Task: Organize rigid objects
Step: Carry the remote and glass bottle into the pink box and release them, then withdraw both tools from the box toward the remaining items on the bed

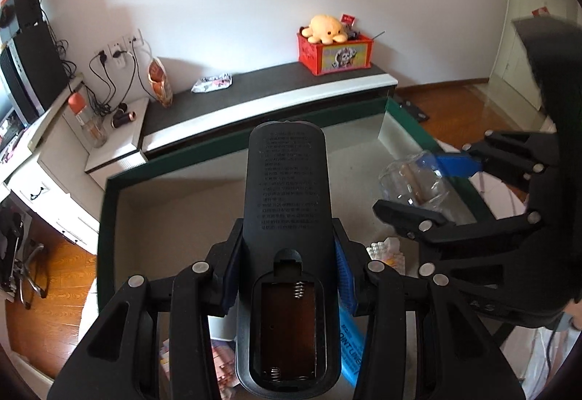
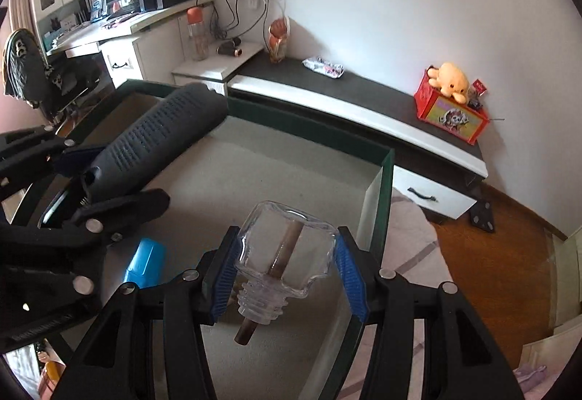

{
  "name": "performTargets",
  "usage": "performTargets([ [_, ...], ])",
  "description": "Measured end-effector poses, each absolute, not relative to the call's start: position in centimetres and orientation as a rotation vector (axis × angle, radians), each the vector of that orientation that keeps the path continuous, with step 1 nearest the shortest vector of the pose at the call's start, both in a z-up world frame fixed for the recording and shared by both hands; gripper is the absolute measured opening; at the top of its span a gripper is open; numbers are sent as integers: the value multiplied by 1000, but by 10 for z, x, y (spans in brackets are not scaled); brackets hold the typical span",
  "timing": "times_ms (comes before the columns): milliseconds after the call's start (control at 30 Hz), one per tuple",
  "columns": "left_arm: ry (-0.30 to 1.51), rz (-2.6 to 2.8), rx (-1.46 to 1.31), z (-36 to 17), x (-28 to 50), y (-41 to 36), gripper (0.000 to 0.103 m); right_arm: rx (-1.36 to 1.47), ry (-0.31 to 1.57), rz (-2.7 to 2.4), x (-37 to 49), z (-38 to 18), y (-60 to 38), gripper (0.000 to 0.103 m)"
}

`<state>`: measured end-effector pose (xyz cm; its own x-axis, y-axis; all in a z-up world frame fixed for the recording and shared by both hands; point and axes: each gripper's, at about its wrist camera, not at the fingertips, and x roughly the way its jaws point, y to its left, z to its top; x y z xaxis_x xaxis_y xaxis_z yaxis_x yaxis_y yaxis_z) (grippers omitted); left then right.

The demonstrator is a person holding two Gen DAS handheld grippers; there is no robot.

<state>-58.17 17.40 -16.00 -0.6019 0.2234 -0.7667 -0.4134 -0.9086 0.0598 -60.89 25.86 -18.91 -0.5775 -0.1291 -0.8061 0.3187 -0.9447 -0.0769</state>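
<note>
Between the blue pads of the left gripper (image 1: 287, 276) sits a dark remote control (image 1: 287, 203), gripped near its open, empty battery bay with its back turned up and its far end reaching out over the box. Beside it the right gripper (image 2: 287, 272) is closed on a small clear glass bottle (image 2: 287, 254) with a brown stick inside, its threaded neck pointing back toward the camera. Both loads hang above a large green-rimmed box (image 1: 109, 210) with a pale floor, which looks like the place they belong. To do this well, I would bring each one low over a bare patch of that floor before easing the jaws apart, keep the two grippers from crowding each other, and set the glass down gently on its side so it neither rolls nor knocks the remote. A blue plastic case (image 2: 145, 261) lies below, near the left gripper. Beyond the box runs a low black-and-white bench (image 2: 345, 98) carrying a red crate (image 2: 451, 116) with a yellow plush toy (image 2: 451, 79); wooden flooring, a white wall with plugged sockets and a desk with a computer surround it.
</note>
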Motion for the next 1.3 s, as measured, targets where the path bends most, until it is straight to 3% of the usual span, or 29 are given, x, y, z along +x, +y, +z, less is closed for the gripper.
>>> performTargets([
  [267,325,2537,-1147,-159,-576,172,45,1269,334,-2600,-607,-183,261,53],
  [333,322,2561,-1130,-155,-571,169,51,1253,295,-2597,-605,-181,262,53],
  [400,317,2585,-1104,-149,-565,164,69,1243,274,-2604,-600,-180,262,54],
  [500,293,2643,-1029,-135,-548,151,85,1201,252,-2629,-588,-172,262,54],
  [633,250,2732,-937,-117,-519,131,100,1117,227,-2692,-562,-152,262,82],
  [667,239,2757,-907,-112,-509,126,102,1082,228,-2714,-552,-146,262,82],
  [900,239,2866,-728,-82,-432,98,103,889,166,-2767,-475,-109,256,90],
  [967,207,2883,-686,-76,-404,88,103,847,169,-2781,-449,-102,252,103],
  [1300,110,2943,-594,-75,-292,56,103,660,134,-2877,-327,-88,243,103],
])
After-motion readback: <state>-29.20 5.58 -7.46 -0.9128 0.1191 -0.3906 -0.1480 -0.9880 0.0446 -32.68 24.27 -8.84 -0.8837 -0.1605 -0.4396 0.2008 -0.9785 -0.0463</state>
